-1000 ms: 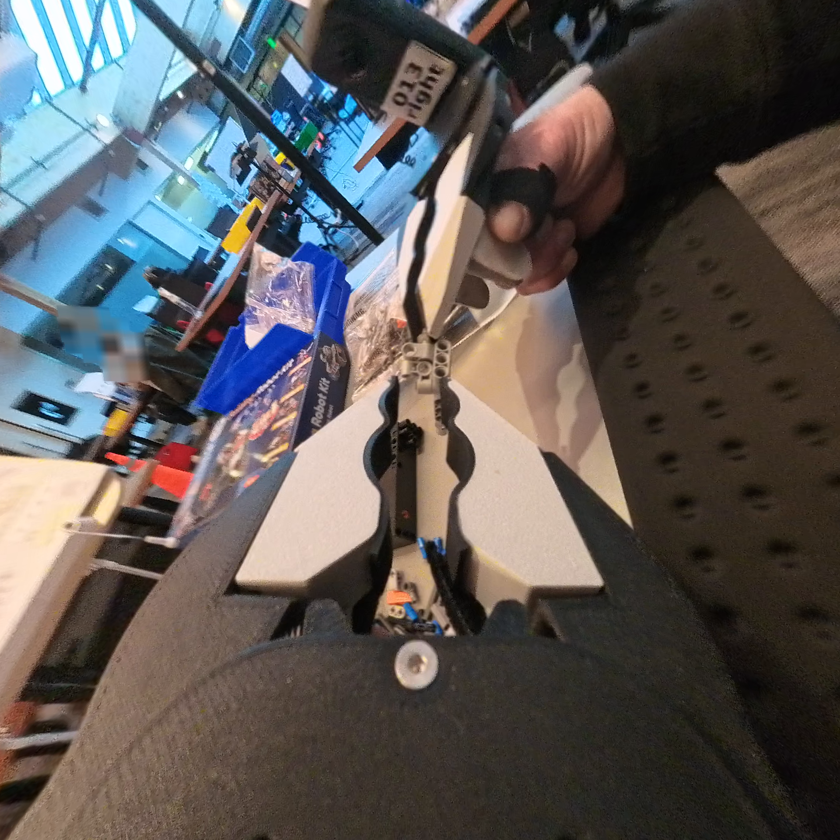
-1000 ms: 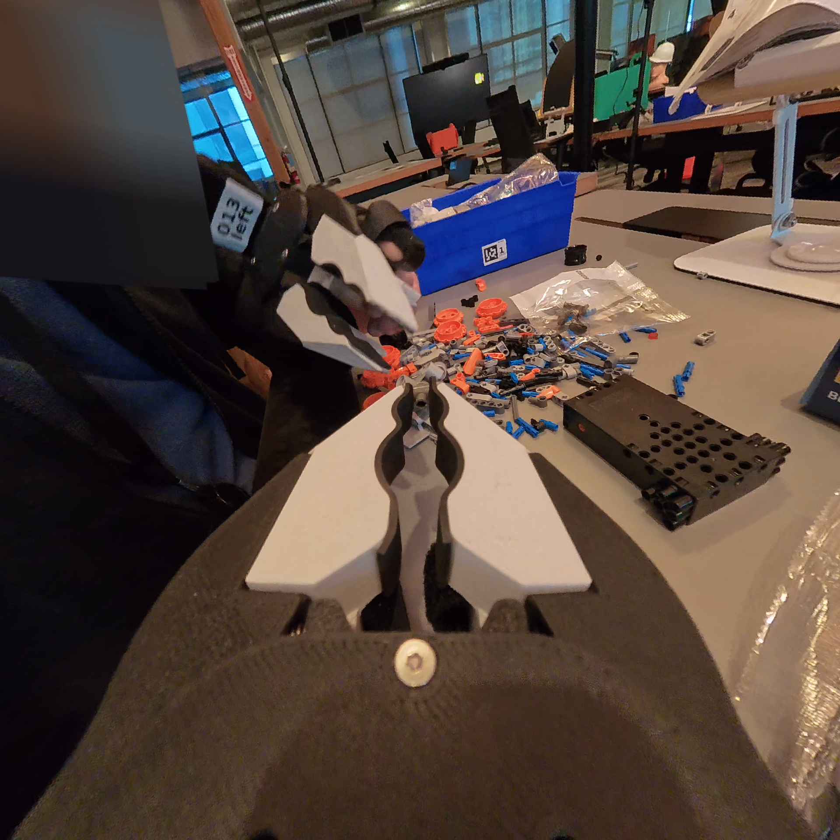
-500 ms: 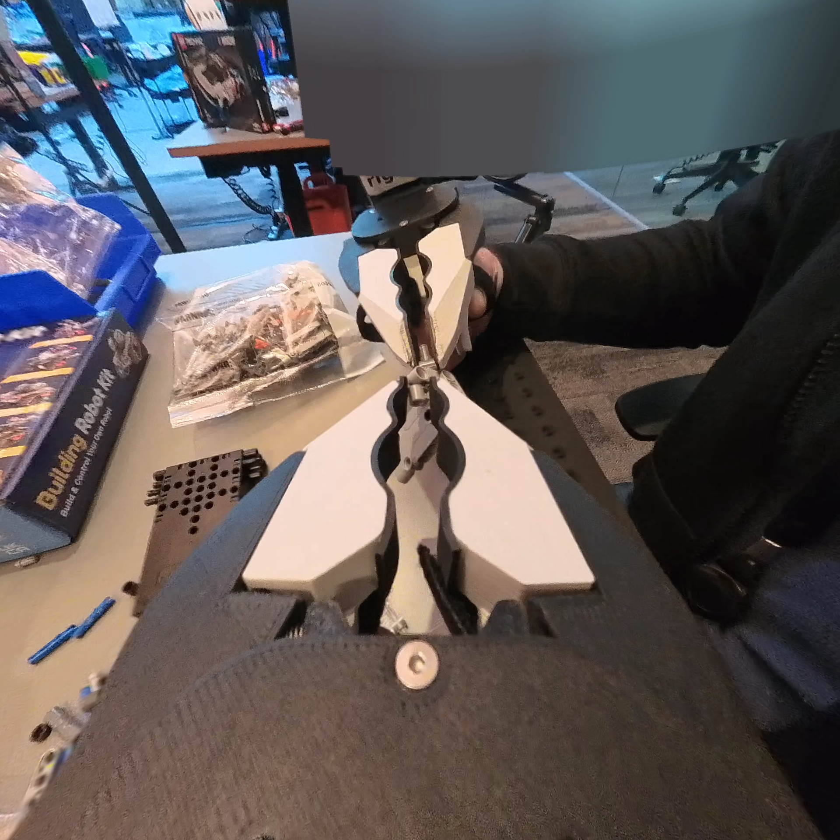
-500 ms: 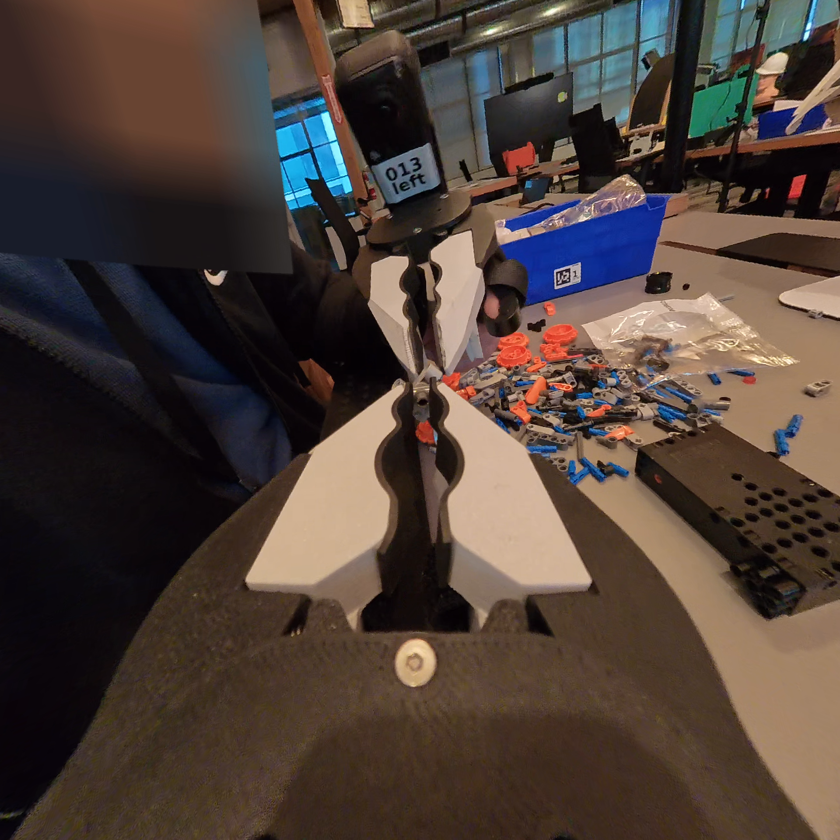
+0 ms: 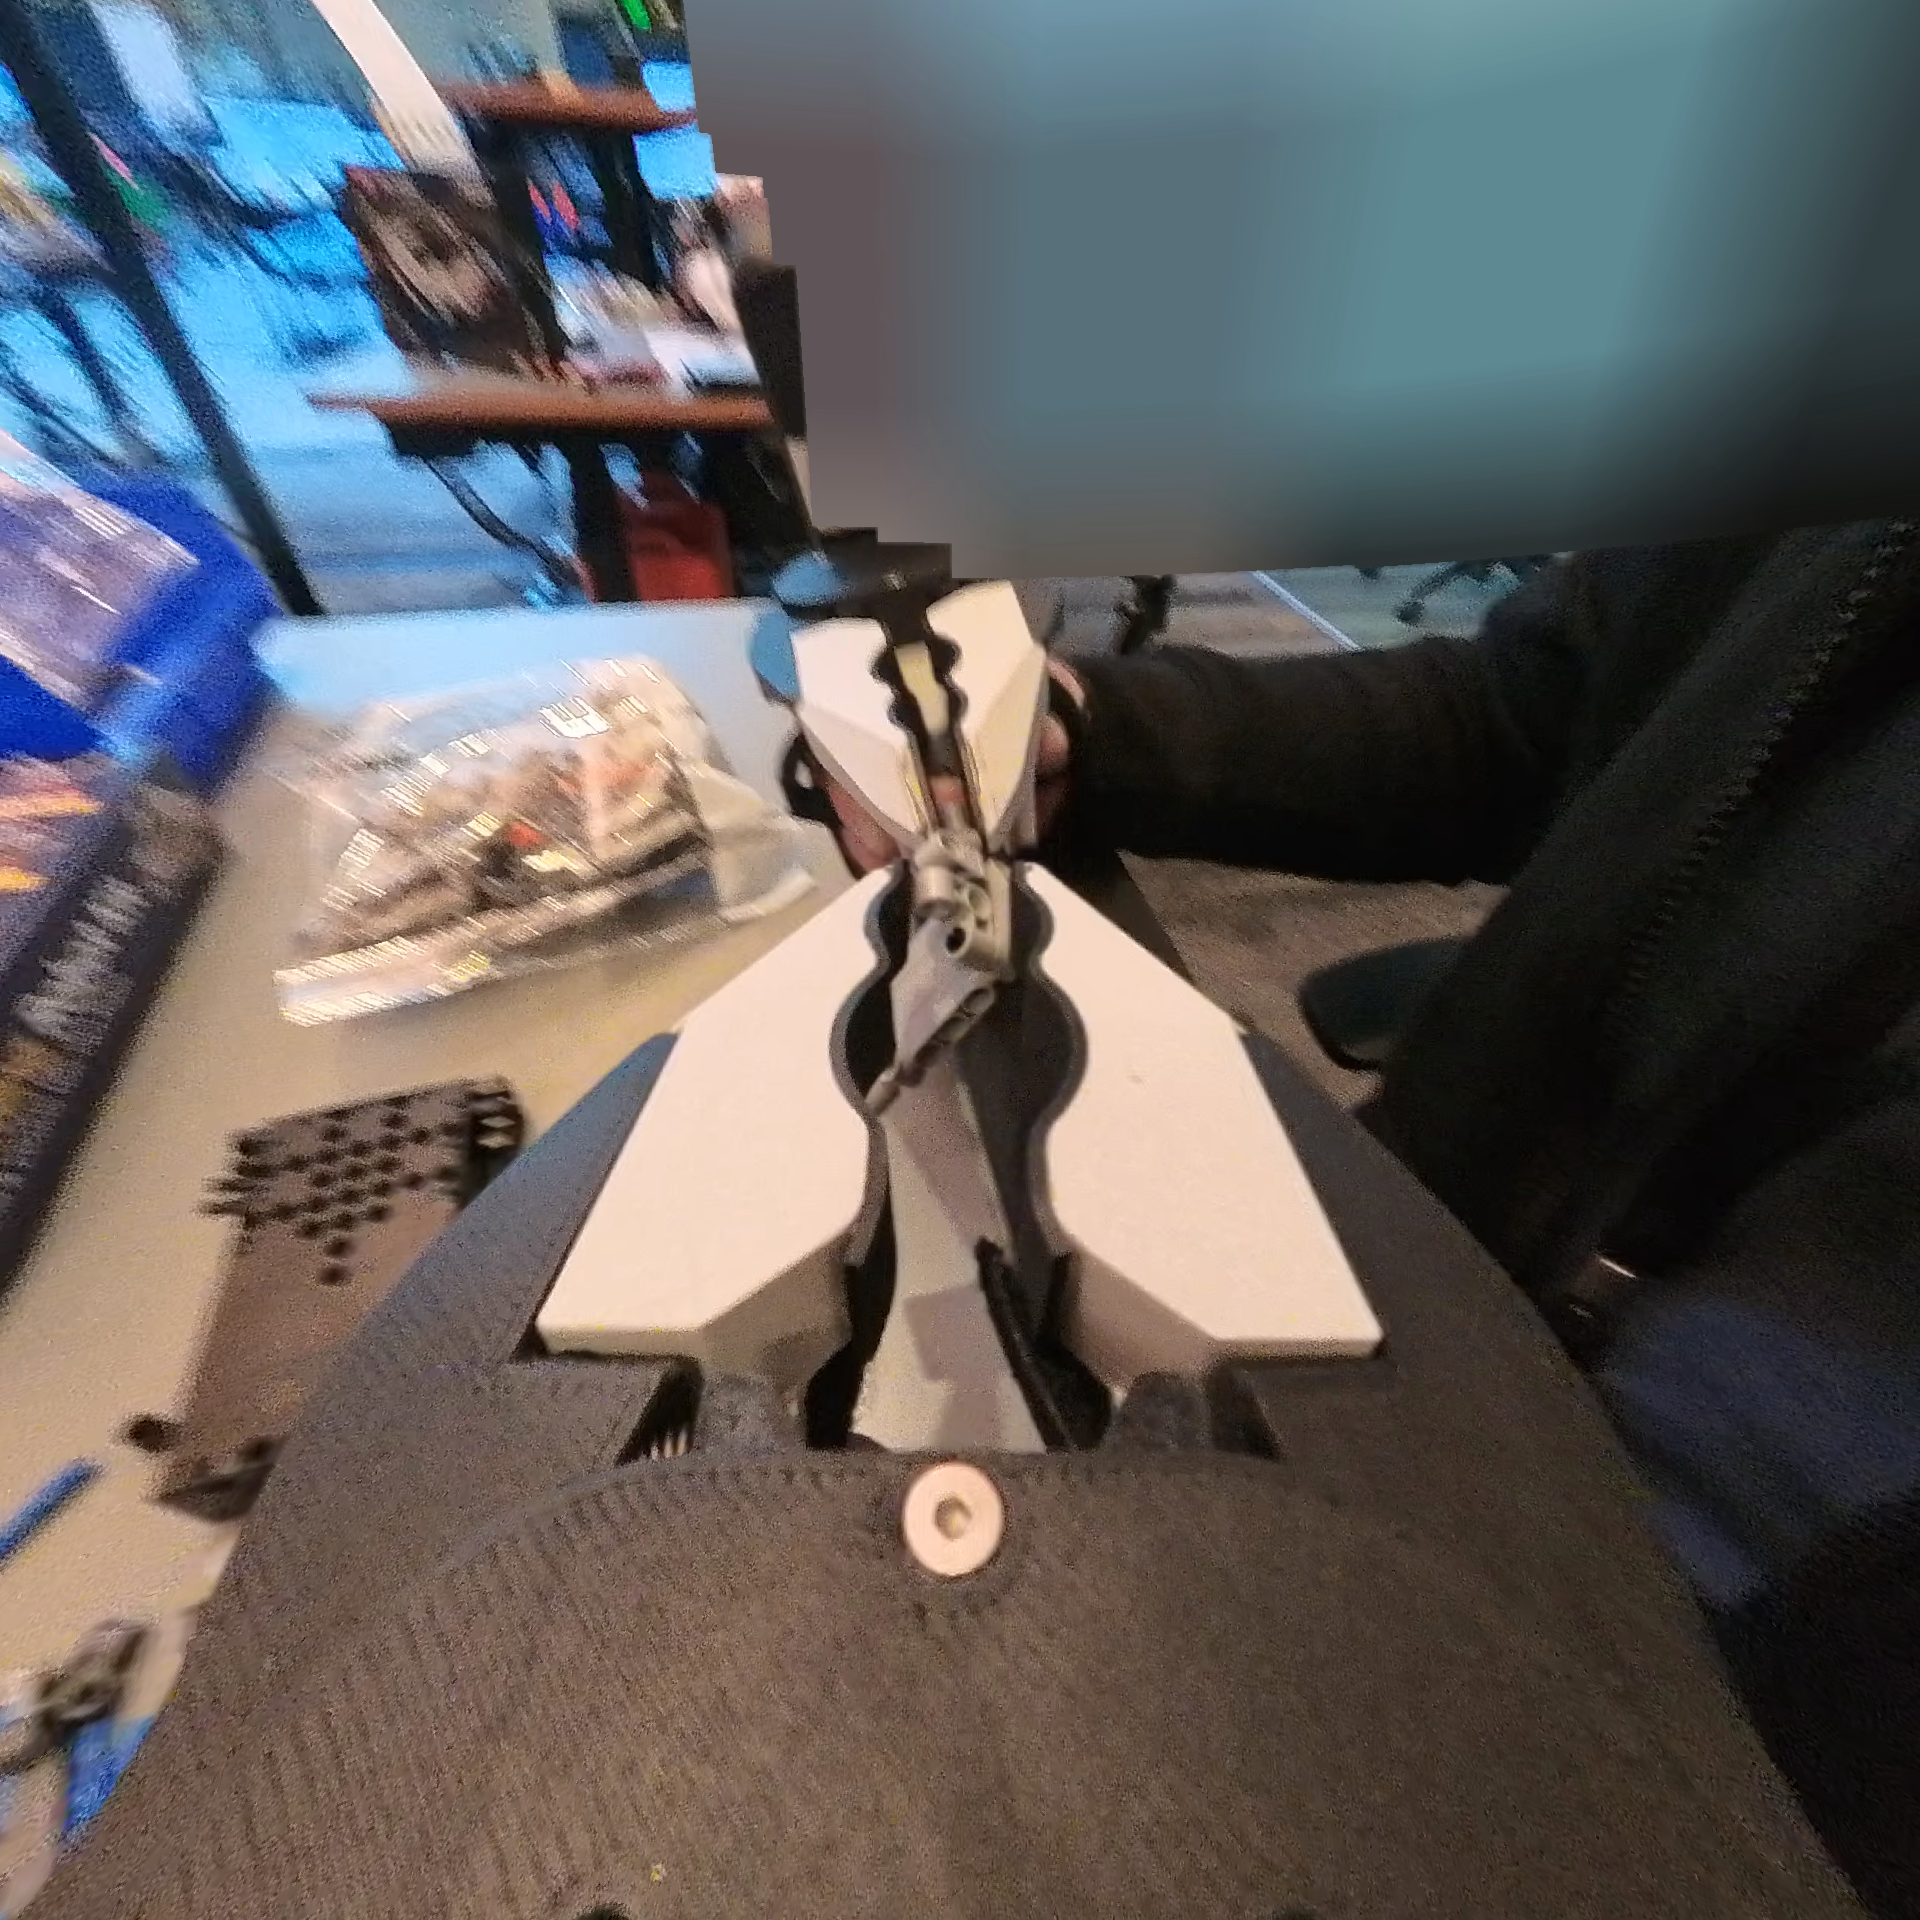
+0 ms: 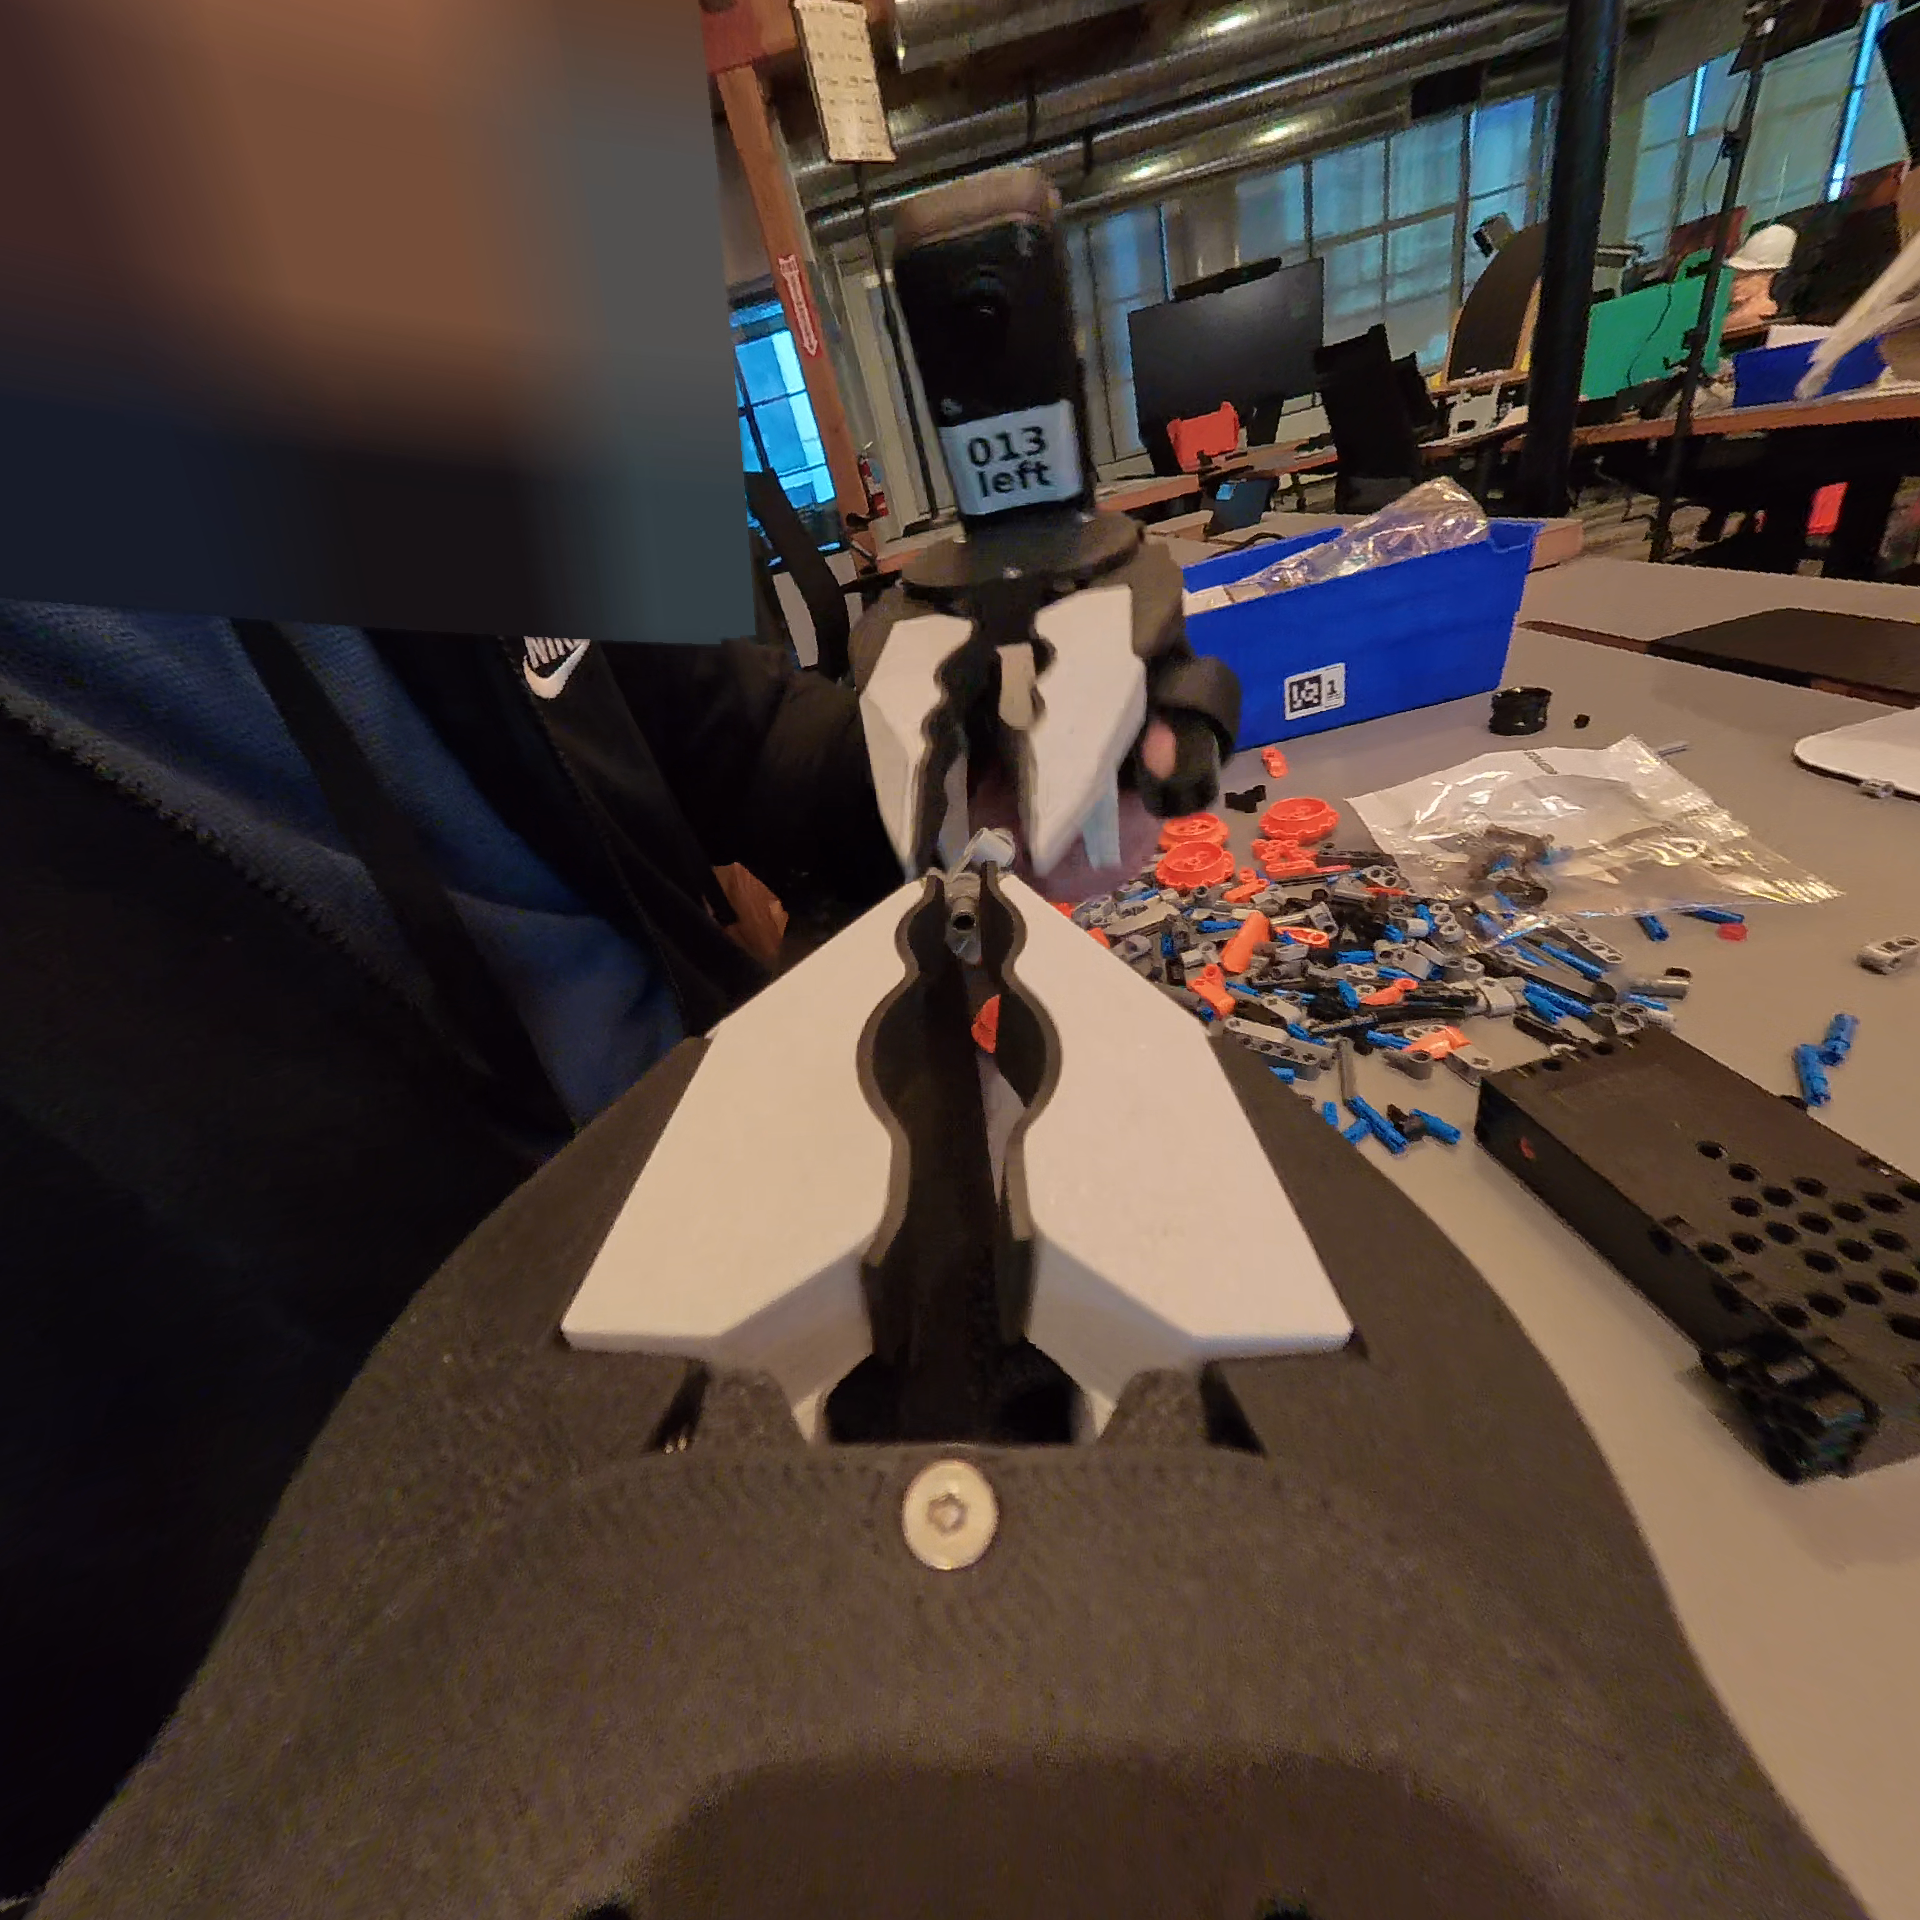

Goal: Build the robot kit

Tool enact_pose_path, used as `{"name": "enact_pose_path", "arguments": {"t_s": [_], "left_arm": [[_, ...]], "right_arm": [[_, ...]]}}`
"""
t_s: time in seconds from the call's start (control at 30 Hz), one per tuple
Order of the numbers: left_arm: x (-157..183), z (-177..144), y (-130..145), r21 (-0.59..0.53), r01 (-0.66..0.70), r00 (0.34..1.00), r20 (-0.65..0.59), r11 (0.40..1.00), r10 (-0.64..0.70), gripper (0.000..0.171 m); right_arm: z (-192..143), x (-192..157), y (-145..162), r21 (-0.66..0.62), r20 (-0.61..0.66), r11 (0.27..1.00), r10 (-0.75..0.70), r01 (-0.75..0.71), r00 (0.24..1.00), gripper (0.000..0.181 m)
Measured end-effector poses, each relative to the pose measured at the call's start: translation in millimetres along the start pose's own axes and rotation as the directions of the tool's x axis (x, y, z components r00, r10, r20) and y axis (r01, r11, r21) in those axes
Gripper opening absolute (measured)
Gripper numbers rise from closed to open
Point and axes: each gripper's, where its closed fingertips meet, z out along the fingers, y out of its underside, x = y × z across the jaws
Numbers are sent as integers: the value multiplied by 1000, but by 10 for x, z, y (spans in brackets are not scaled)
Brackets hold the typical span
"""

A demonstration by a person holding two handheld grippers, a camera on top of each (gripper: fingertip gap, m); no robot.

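In the left wrist view my left gripper (image 5: 961, 904) is shut on a small grey building piece (image 5: 951, 951) with round holes. My right gripper (image 5: 945, 831) faces it tip to tip, held by a hand in a dark sleeve (image 5: 1299, 748). In the right wrist view my right gripper (image 6: 961, 899) is shut on a small grey pin-like piece (image 6: 961, 920). The left gripper (image 6: 982, 847) stands just beyond it, with its piece at my right tips. Whether the two pieces touch is blurred. Both grippers are held above the table's near edge.
A pile of grey, blue, black and orange parts (image 6: 1403, 966) lies on the grey table (image 6: 1766, 935), with orange wheels (image 6: 1195, 842) behind. A black perforated block (image 6: 1714, 1226) lies to the right, and shows again in the left wrist view (image 5: 364, 1164). Also here: a clear bag (image 6: 1558, 821), a blue bin (image 6: 1351, 634), another parts bag (image 5: 540, 821) and a kit box (image 5: 62, 935). Only a small space, under 4 cm, lies between the two pairs of fingers. From either gripper's tips it is about 20 centimetres to the black perforated block (image 6: 1714, 1226). The left camera catches it too, in the left wrist view (image 5: 423, 1192).
The left gripper swung from a tilted pose to face the right gripper head on. The two grippers now stand tip to tip, each still holding its piece.
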Motion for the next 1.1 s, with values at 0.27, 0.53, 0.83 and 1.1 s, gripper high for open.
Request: {"name": "enact_pose_path", "arguments": {"t_s": [0.27,0.53,0.83,1.1], "left_arm": [[127,-35,-67,55,-55,998,-1,997,55,8],[191,-149,-300,202,-38,999,-29,979,44,6],[90,-175,-240,105,-126,991,65,986,120,7],[29,-193,-182,29,-149,984,100,988,145,7]], "right_arm": [[81,-106,-90,51,59,999,6,-9,998,5],[159,-181,-275,197,124,977,57,-81,991,5],[168,-107,-251,169,23,985,41,-45,999,5],[175,-58,-213,65,-83,996,-54,59,995,5]]}}
